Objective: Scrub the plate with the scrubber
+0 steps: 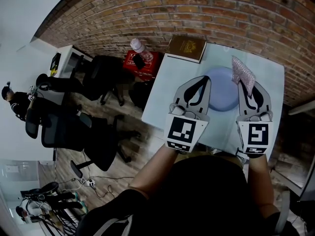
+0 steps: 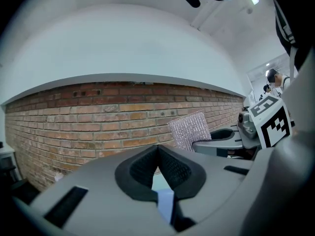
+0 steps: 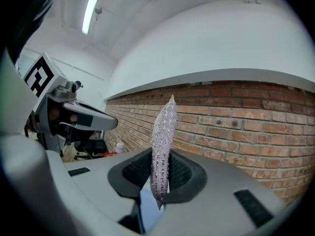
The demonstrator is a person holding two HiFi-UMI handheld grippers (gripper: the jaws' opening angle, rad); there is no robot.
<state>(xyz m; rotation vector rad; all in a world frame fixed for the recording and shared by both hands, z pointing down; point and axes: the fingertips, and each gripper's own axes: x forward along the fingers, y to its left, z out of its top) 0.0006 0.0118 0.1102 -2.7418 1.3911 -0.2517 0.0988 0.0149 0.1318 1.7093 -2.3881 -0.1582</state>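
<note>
Seen from the head view, dark office chairs (image 1: pixel 93 132) stand on the floor at the left. Beside the table's (image 1: pixel 165 92) far left corner is a red box (image 1: pixel 142 63) with a bottle (image 1: pixel 139 47) on it. A brown book (image 1: pixel 187 48) lies on that corner of the pale table, close to the brick wall (image 1: pixel 197 9).

The left gripper (image 1: pixel 204 82) points toward the wall, its tip over the left edge of the round bluish plate (image 1: pixel 224 90), which lies flat on the table between the two grippers. Whether the tip touches the plate cannot be told. In the left gripper view the jaws are pressed together at their tips with nothing between them.

The right gripper (image 1: pixel 247 90) sits at the plate's right edge. Its jaws are clamped on the silvery scrubber (image 3: pixel 162 146), which stands upright and edge-on between the pads in the right gripper view. The scrubber rises well past the jaw tips. From the head view it shows above the plate's right rim, and in the left gripper view it appears as a glittering square against the bricks
</note>
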